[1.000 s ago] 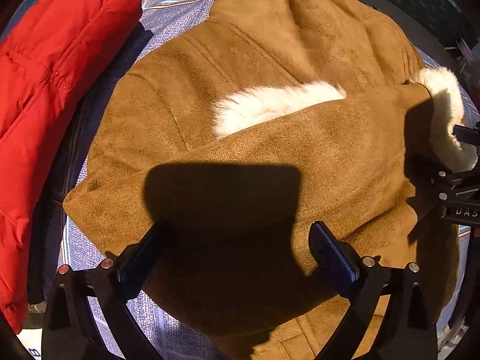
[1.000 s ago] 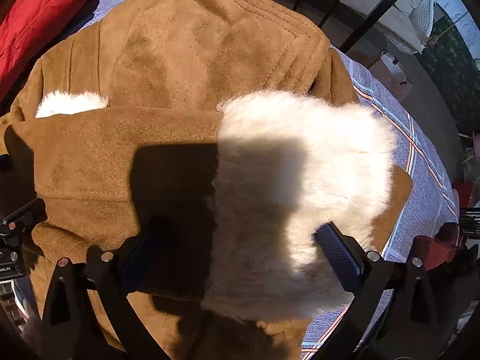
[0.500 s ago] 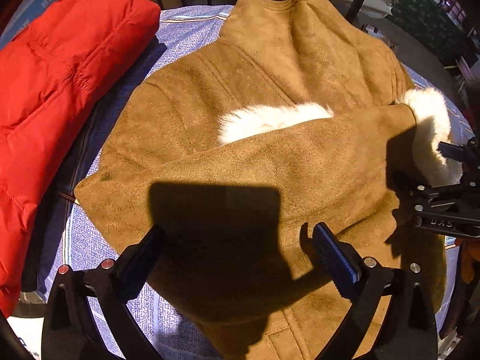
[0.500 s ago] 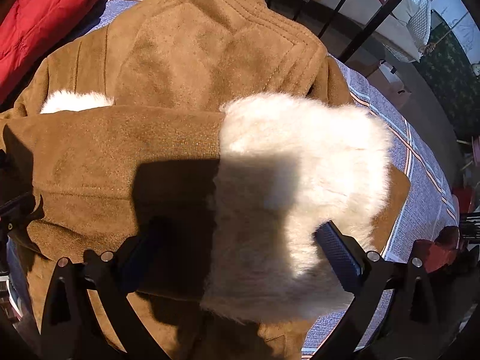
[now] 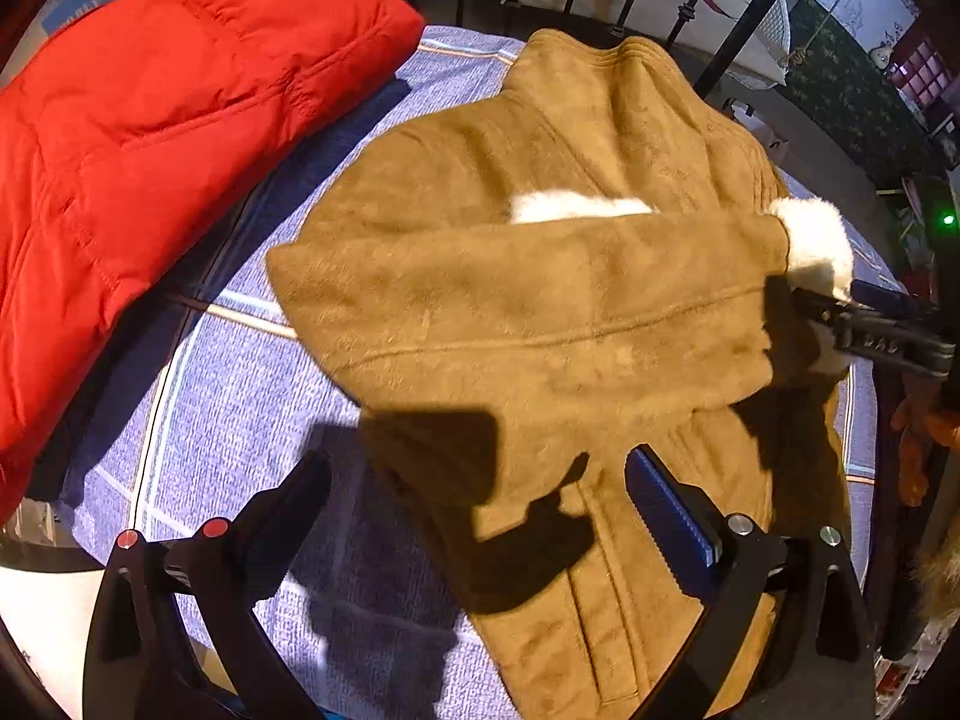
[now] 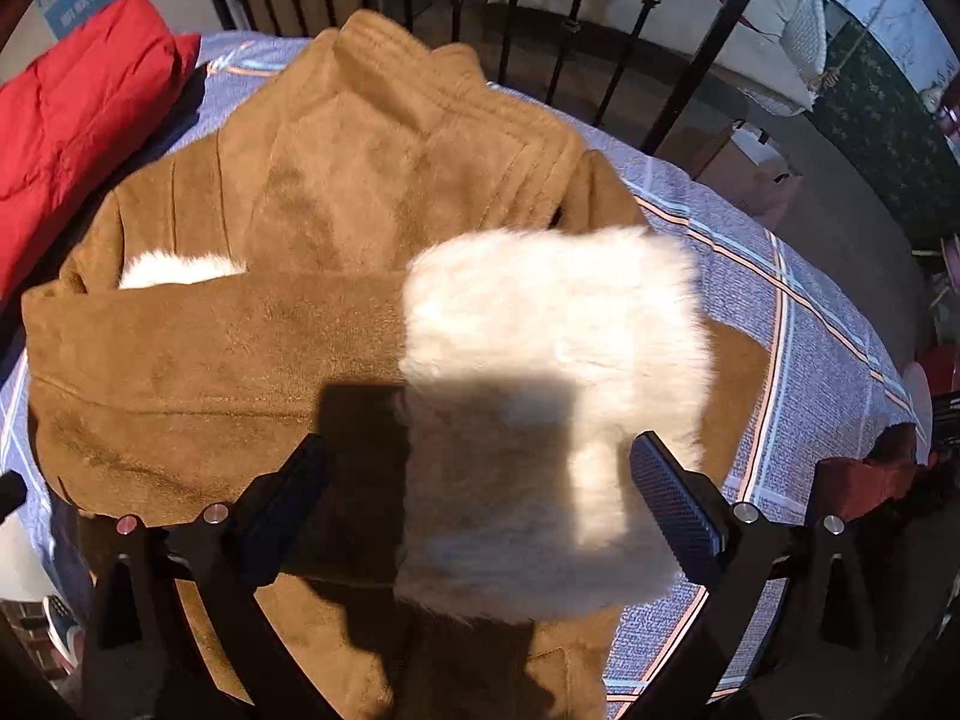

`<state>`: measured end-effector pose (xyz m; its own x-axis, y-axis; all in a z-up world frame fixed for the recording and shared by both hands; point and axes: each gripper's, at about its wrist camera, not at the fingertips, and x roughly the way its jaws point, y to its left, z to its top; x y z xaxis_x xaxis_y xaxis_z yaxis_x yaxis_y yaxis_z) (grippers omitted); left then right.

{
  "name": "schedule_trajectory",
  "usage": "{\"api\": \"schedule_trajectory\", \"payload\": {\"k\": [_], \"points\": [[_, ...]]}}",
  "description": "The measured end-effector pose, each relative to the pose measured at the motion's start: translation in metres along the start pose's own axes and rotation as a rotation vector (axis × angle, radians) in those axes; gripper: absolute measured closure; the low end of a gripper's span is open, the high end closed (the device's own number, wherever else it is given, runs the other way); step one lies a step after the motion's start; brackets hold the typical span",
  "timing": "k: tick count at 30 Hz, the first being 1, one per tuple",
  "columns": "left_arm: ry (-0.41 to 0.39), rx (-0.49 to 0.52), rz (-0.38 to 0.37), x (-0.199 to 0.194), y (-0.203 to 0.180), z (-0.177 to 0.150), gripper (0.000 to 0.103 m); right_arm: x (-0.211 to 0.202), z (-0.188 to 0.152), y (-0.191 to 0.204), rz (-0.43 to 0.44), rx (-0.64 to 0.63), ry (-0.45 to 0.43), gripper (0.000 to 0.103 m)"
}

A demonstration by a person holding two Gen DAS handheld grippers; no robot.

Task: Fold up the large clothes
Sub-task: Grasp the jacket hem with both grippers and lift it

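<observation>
**Q:** Where does the coat lie, and what are your tongs doing?

**A:** The tan suede coat [image 5: 540,312] lies collar-away on the checked tabletop [image 5: 252,396], beside a red puffer jacket [image 5: 150,138]. One sleeve crosses the chest, its white fur cuff [image 6: 552,372] uppermost. My left tongs [image 5: 480,510] and right tongs [image 6: 480,498] both stand apart, holding nothing.

**Q:** How will it handle?

**A:** Judged thick, heavy, soft and rather stiff at the seams. I would pinch the hem edge, not the fur, which may slip.
</observation>
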<state>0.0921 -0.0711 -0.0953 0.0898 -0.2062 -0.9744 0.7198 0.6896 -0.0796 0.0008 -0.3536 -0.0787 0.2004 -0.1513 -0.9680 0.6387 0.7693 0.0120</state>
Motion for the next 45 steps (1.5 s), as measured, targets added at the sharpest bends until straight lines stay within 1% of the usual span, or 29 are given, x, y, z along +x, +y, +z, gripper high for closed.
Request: {"api": "schedule_trajectory", "payload": {"k": [3,4,6,10,13,15,17,18,20,22,23,26,28,31,32,33,35,39,41,43,45], "points": [[0.038,-0.021,0.000,0.004,0.013,-0.018,0.008,-0.001,-0.019,-0.024,0.035,0.094,0.042,0.005],[0.049,-0.031,-0.005,0.006,0.017,-0.024,0.008,0.000,-0.027,-0.030,0.033,0.119,0.052,0.005],[0.068,-0.051,-0.026,0.010,0.025,-0.034,0.008,0.001,-0.045,-0.045,0.064,0.168,0.071,0.005],[0.099,-0.077,-0.039,0.017,0.038,-0.053,0.008,0.010,-0.088,-0.073,0.015,0.235,0.135,0.005],[0.131,-0.136,-0.086,0.023,0.055,-0.066,0.008,0.013,-0.121,-0.094,0.028,0.294,0.173,0.005],[0.164,-0.177,-0.139,0.031,0.065,-0.074,0.008,0.017,-0.140,-0.103,0.040,0.308,0.203,0.005],[0.184,-0.188,-0.162,0.038,0.069,-0.081,0.008,0.023,-0.155,-0.112,0.080,0.324,0.234,0.005],[0.196,-0.172,-0.153,0.042,0.068,-0.084,0.008,0.027,-0.163,-0.116,0.118,0.349,0.253,0.005],[0.226,-0.141,-0.137,0.050,0.062,-0.090,0.008,0.033,-0.176,-0.129,0.205,0.438,0.279,0.005],[0.246,-0.124,-0.156,0.054,0.055,-0.094,0.008,0.033,-0.185,-0.137,0.259,0.507,0.278,0.005],[0.248,-0.115,-0.165,0.055,0.051,-0.096,0.008,0.031,-0.188,-0.137,0.273,0.504,0.278,0.005],[0.252,-0.077,-0.184,0.055,0.039,-0.099,0.008,0.029,-0.198,-0.130,0.315,0.432,0.297,0.005],[0.251,-0.041,-0.188,0.054,0.030,-0.098,0.008,0.027,-0.207,-0.123,0.348,0.389,0.322,0.005],[0.256,-0.006,-0.229,0.052,0.018,-0.098,0.009,0.027,-0.221,-0.117,0.377,0.336,0.365,0.005],[0.260,0.004,-0.222,0.053,0.016,-0.099,0.009,0.027,-0.226,-0.116,0.385,0.320,0.372,0.005],[0.271,0.004,-0.227,0.055,0.016,-0.100,0.009,0.026,-0.233,-0.113,0.390,0.308,0.373,0.005],[0.286,-0.021,-0.250,0.059,0.017,-0.101,0.009,0.025,-0.221,-0.111,0.397,0.289,0.385,0.005],[0.303,-0.039,-0.275,0.060,0.015,-0.107,0.009,0.026,-0.220,-0.102,0.411,0.277,0.412,0.005],[0.313,-0.038,-0.288,0.056,0.016,-0.123,0.010,0.026,-0.221,-0.101,0.442,0.286,0.421,0.005],[0.326,-0.042,-0.306,0.056,0.016,-0.131,0.010,0.027,-0.224,-0.097,0.470,0.297,0.430,0.005],[0.327,-0.049,-0.318,0.054,0.019,-0.136,0.011,0.026,-0.228,-0.094,0.476,0.293,0.433,0.005]]}}
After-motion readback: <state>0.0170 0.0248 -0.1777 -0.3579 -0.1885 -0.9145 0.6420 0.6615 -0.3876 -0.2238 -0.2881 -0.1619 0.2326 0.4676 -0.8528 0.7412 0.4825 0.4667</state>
